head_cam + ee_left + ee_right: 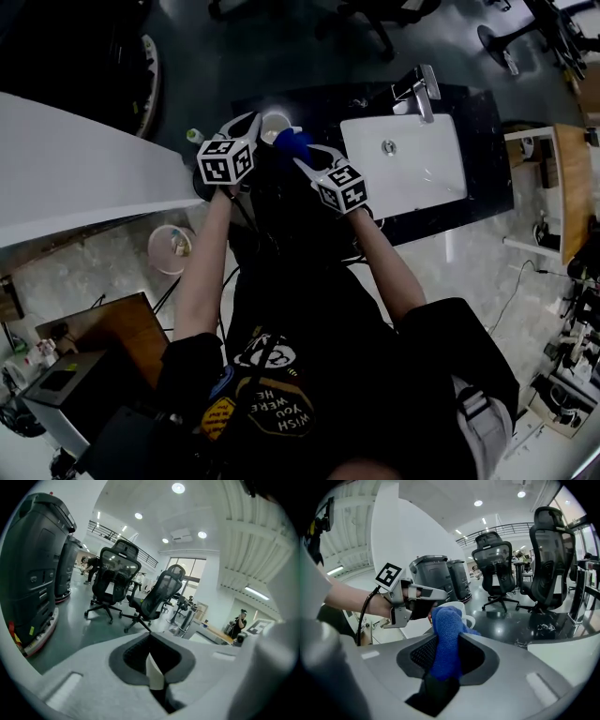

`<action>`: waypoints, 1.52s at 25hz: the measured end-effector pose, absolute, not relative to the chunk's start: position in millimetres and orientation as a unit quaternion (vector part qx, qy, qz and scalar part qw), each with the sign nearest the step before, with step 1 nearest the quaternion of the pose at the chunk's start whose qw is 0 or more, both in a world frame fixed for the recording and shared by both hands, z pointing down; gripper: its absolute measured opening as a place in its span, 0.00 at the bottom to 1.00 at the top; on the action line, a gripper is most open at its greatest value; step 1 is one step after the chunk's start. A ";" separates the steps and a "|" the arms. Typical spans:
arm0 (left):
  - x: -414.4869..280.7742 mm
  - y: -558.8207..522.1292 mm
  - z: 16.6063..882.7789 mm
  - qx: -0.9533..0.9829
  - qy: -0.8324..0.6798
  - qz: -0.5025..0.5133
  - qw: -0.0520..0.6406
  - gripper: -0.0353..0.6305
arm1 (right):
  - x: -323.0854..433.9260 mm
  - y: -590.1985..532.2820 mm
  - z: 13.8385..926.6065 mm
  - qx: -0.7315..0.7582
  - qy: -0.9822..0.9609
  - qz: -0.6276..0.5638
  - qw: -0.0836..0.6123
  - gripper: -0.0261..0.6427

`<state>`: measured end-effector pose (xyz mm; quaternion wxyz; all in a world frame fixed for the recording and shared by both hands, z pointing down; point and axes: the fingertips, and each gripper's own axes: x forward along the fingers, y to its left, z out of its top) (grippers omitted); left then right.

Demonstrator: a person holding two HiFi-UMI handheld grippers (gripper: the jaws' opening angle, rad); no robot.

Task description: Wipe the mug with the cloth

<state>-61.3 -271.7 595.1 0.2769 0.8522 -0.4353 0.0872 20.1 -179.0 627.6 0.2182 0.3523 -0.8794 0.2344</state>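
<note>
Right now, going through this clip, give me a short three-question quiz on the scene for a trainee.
1. What does the right hand-held gripper clamp? A sponge, B blue cloth, C brush.
2. Fill in: the left hand-held gripper grips a white ____ by its wall.
3. True or false: the sink beside the grippers has nothing in it.
Key: 1 B. 2 mug. 3 true.
</note>
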 end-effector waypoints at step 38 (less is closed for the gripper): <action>-55.6 -256.2 599.1 0.813 -0.479 0.048 0.329 0.06 | 53.5 -224.3 594.4 0.451 -0.855 0.226 0.123 0.21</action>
